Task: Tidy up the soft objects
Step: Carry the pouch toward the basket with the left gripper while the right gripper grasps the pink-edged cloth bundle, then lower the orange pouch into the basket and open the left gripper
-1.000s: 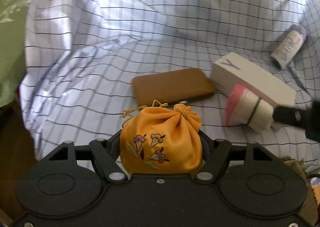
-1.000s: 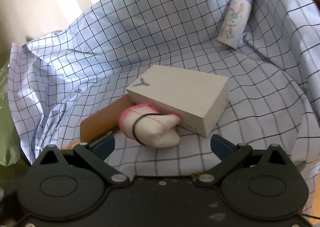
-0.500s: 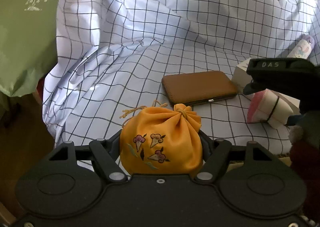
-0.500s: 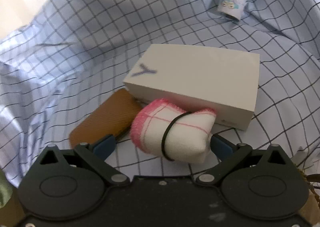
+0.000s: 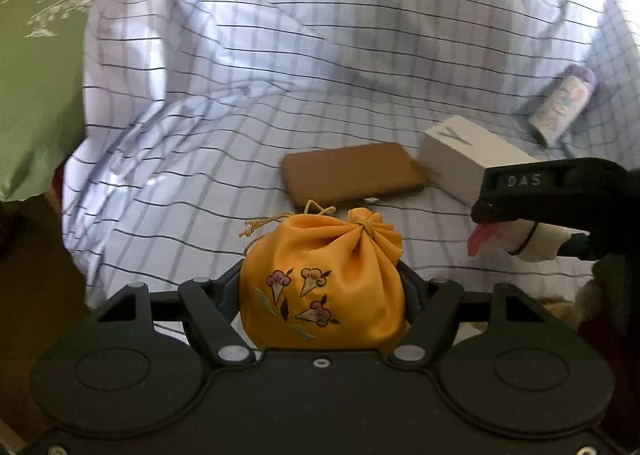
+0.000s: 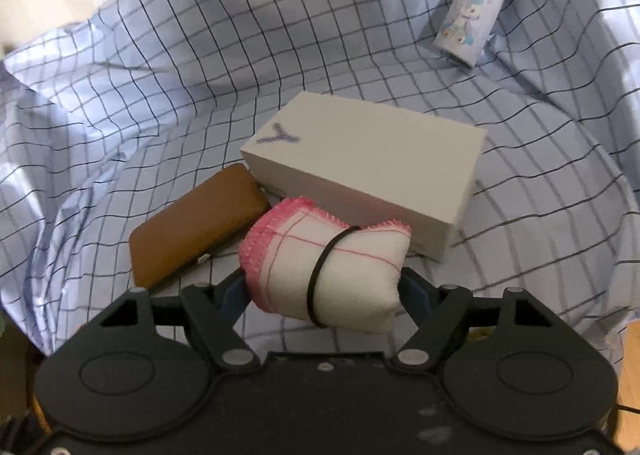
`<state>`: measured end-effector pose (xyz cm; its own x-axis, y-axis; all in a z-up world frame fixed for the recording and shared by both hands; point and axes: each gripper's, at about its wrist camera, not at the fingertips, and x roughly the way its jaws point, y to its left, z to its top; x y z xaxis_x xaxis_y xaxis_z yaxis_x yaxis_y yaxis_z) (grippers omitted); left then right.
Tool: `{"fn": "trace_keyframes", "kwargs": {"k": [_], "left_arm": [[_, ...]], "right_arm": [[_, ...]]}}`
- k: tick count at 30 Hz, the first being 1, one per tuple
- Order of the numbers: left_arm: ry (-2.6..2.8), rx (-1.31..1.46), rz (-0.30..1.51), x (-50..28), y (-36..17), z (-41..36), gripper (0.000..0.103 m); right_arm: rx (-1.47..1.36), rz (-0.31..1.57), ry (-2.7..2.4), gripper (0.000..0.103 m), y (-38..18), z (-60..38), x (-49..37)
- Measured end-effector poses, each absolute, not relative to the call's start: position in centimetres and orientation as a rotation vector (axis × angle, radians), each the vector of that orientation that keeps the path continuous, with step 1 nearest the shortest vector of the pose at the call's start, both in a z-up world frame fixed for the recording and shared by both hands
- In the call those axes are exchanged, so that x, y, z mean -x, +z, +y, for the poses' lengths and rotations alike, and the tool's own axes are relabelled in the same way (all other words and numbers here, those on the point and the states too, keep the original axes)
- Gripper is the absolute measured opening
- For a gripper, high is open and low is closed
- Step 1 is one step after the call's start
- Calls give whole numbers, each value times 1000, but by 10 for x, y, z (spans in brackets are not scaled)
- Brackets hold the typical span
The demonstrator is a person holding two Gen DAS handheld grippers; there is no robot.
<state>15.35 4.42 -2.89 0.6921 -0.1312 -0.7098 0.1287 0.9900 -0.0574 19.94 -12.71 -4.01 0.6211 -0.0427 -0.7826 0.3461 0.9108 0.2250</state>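
**Both soft items gripped, neither stowed yet**

Left gripper (image 5: 320, 295) is clamped on the orange pouch (image 5: 320, 287). Right gripper (image 6: 322, 281) jaws have just been closing onto the rolled towel (image 6: 324, 271), beside the white box (image 6: 364, 171). No drop-off spot visible; sorting remains.

Satiny orange pouch (image 5: 320, 291), fleecy rolled cloth (image 6: 328, 275), matt cardboard box (image 6: 368, 171).

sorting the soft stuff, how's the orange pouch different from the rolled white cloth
The orange pouch is gathered shut by a drawstring and embroidered with flowers; the rolled white cloth is pink-edged and bound by a black band. The pouch sits in the left gripper, the cloth in the right gripper, whose jaws have just been closing. Both are soft and gripped.
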Motion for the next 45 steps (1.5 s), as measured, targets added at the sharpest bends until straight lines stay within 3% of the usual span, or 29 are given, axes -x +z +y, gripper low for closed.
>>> {"fn": "trace_keyframes", "kwargs": {"k": [21,45], "left_arm": [[-320,-26,947,-121,-22,-28,68],[-248,-31,946,-57,-26,-31,68]], "right_arm": [[-332,689,-187,77,-20,-206,-92],[-334,619,-102,78,4,-175,-4]]}}
